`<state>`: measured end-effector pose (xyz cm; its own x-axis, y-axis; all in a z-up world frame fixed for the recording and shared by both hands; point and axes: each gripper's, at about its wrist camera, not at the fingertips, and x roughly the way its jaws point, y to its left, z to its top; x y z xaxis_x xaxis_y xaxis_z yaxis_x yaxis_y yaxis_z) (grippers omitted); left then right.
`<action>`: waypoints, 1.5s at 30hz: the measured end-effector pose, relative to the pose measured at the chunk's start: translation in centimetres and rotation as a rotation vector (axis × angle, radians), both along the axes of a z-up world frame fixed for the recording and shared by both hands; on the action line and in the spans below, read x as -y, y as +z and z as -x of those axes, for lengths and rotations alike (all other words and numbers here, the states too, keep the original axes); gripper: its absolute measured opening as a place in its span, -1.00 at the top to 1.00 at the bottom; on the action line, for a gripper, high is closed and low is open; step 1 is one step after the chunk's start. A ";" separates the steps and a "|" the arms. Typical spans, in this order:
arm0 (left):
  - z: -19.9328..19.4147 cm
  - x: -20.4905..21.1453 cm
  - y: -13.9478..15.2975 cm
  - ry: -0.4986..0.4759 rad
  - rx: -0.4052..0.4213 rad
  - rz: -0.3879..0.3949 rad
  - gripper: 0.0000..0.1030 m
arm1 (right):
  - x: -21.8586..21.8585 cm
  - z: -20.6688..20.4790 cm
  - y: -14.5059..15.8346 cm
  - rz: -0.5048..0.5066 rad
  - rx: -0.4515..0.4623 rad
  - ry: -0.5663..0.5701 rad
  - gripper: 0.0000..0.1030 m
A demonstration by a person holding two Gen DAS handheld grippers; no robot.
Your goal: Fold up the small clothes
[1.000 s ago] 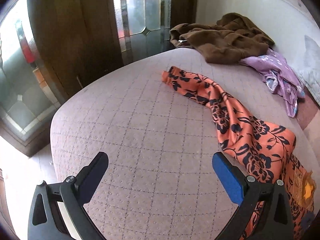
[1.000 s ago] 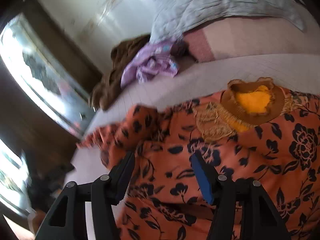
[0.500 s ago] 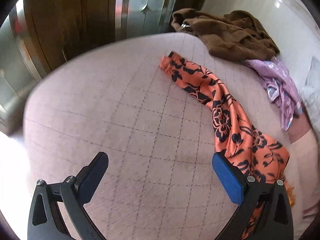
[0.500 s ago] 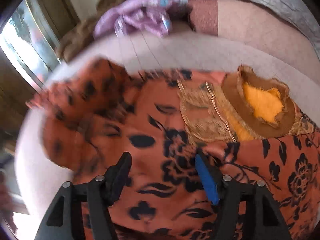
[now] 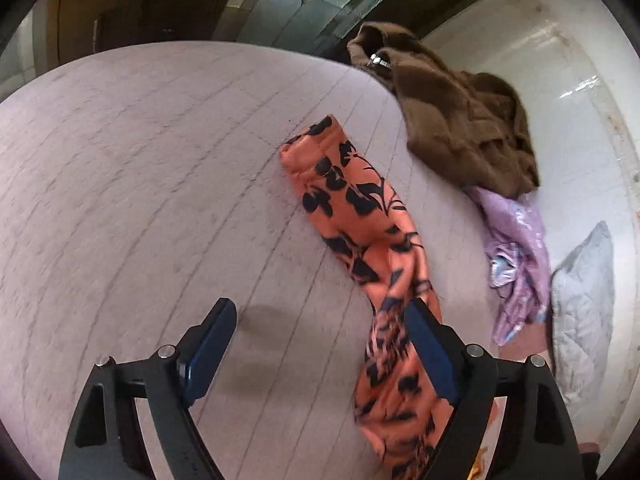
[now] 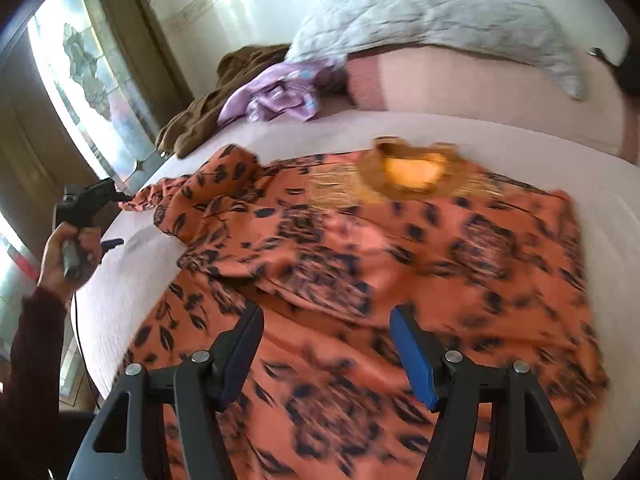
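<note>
An orange garment with a black flower print [image 6: 360,264] lies spread on the pale bed, its gold collar [image 6: 412,172] at the far side. Its long sleeve [image 5: 360,216] stretches across the bed in the left wrist view. My left gripper [image 5: 320,344] is open and empty just above the bed, its right finger over the sleeve near the body. It also shows in the right wrist view [image 6: 108,220], beside the sleeve end. My right gripper [image 6: 326,344] is open and empty above the garment's lower part.
A brown fleece garment [image 5: 452,116] and a lilac garment [image 5: 516,248] lie at the bed's far side, next to a grey pillow [image 6: 432,28]. A glass-panelled door [image 6: 80,80] and dark wood stand past the bed's edge [image 5: 120,56].
My left gripper has moved forward and down toward the sleeve. My right gripper has pulled back and risen, so more of the garment shows. Both stay open.
</note>
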<state>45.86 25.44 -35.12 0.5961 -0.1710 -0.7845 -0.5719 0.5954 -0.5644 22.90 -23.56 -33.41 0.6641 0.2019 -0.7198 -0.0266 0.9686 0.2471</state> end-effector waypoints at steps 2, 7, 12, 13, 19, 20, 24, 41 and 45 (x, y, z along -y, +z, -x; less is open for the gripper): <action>-1.5 0.5 -0.4 -0.007 -0.029 -0.032 -0.78 | 1.8 1.9 0.4 0.005 0.018 -0.036 -0.33; -3.9 3.3 -0.1 -0.049 -0.013 -0.076 -0.79 | 4.9 3.7 0.6 -0.007 0.067 -0.086 -0.33; -5.4 6.2 0.2 -0.075 -0.007 -0.235 0.32 | 7.0 2.8 -0.8 -0.077 0.087 -0.131 -0.33; -5.6 6.1 0.0 -0.092 0.014 -0.199 0.87 | 7.3 2.7 -1.3 -0.079 0.086 -0.137 -0.33; -3.4 5.0 2.1 -0.037 0.145 -0.128 0.91 | 8.4 3.0 -1.8 -0.052 0.069 -0.164 -0.33; -2.6 6.0 4.4 -0.058 0.204 -0.152 0.91 | 8.7 3.2 -1.3 -0.068 0.086 -0.174 -0.33; 1.4 11.9 12.0 -0.221 0.363 -0.220 0.92 | 9.9 4.1 0.4 -0.126 0.150 -0.217 -0.33; 18.7 38.7 11.2 -1.048 0.450 -0.591 -0.08 | 19.1 9.1 2.6 -0.395 0.239 -0.488 -0.49; 16.6 31.5 12.0 -0.823 0.459 -0.499 -0.37 | 17.8 8.2 1.5 -0.401 0.189 -0.444 -0.49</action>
<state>29.28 -6.03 -23.10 0.6997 -0.3773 -0.6067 0.3173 0.9250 -0.2092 14.69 -41.37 -31.89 0.8550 0.1077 -0.5073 0.2781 0.7306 0.6236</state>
